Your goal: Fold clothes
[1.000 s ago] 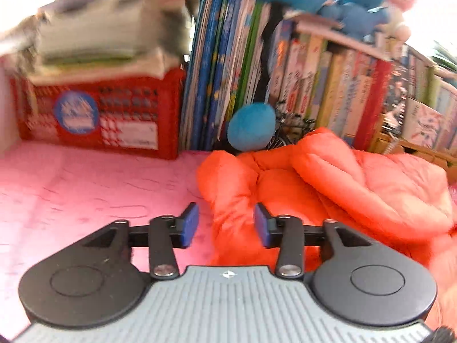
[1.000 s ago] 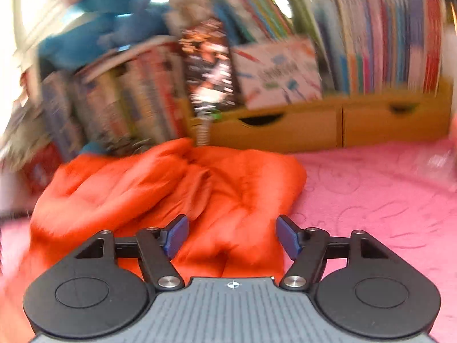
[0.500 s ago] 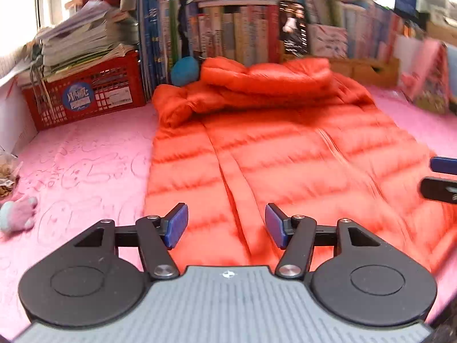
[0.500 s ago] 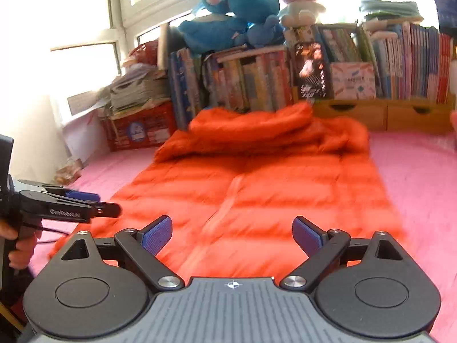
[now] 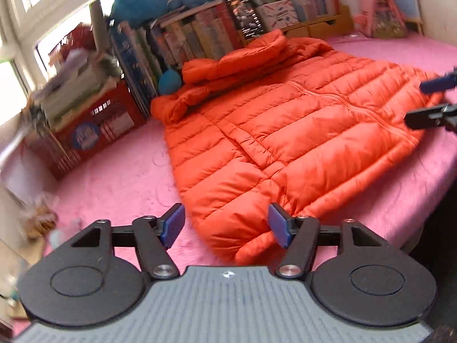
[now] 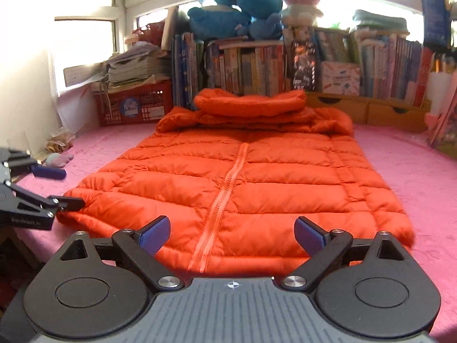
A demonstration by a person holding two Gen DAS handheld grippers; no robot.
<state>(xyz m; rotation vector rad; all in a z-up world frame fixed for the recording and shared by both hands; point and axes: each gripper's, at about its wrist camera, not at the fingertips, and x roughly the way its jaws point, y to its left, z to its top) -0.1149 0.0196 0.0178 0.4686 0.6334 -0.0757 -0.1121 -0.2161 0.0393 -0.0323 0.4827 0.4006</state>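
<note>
Pink bed cover (image 6: 400,171) under window, bookshelf (image 6: 257,65) along far edge. Left gripper (image 5: 227,224): jaws opening, nothing clamped; hem corner of orange down jacket (image 6: 237,177) lies between the pads, untouched. Right gripper (image 6: 232,233): jaws opening, wide, empty, just above jacket hem near zipper. Jacket flat on bed cover, front up, zipped, sleeves and hood bundled at far end. Red crate (image 6: 134,105) with papers far left. Plush toys (image 6: 242,5) atop books.
</note>
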